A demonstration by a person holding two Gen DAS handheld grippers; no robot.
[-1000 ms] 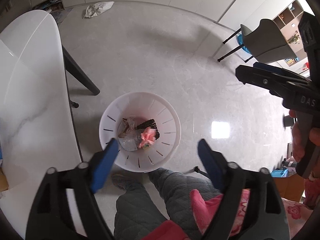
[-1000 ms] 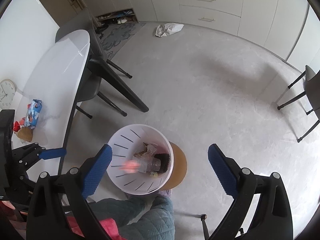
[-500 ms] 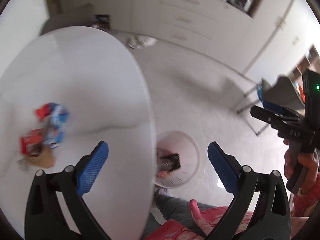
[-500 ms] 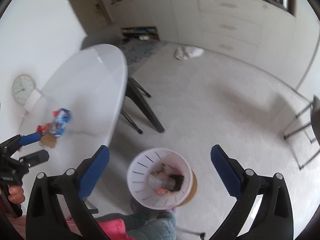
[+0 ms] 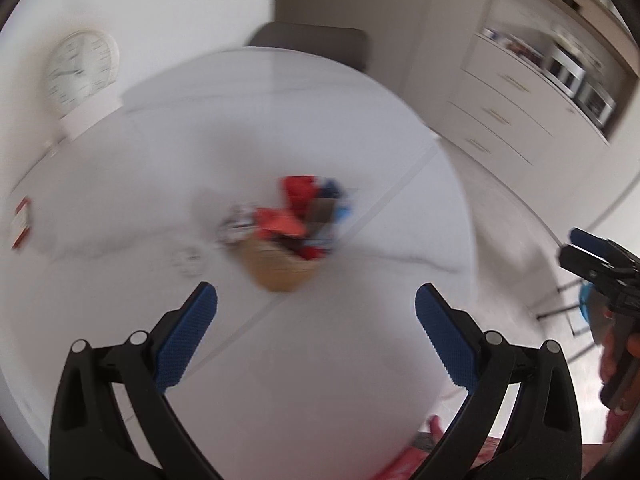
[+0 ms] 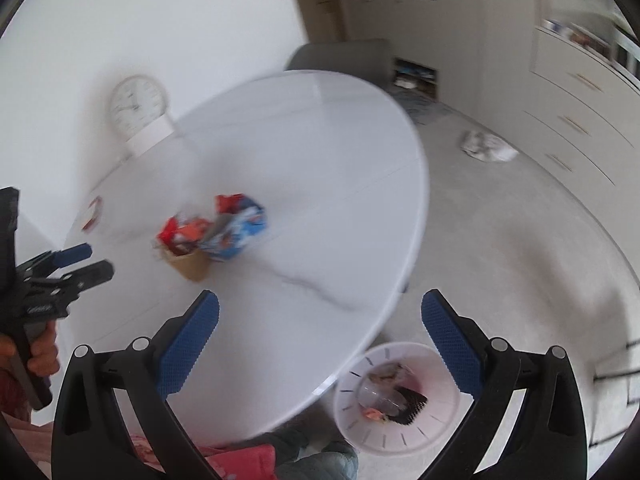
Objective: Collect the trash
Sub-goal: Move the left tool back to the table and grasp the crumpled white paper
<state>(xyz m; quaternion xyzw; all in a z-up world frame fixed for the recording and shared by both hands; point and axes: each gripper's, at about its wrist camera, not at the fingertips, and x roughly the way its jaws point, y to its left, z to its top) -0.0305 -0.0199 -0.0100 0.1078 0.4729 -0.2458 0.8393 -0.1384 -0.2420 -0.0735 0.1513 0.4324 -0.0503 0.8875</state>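
Observation:
A blurred pile of trash (image 5: 290, 224) lies on the white table (image 5: 320, 360): red and blue wrappers and a tan paper cup (image 5: 280, 270). It shows in the right wrist view (image 6: 212, 234) too. My left gripper (image 5: 316, 344) is open and empty, above the table just short of the pile. My right gripper (image 6: 320, 344) is open and empty over the table's edge. The white slotted bin (image 6: 400, 396) stands on the floor by the table, with trash inside.
A white clock (image 5: 82, 66) stands at the table's far side. A small red-and-white card (image 5: 20, 222) lies at the table's left. A grey chair (image 6: 340, 56) is behind the table. A crumpled bag (image 6: 486, 148) lies on the floor near the drawers.
Both grippers swung up from the bin toward the table. The trash pile has come to the middle of the left view. Both stay open and empty.

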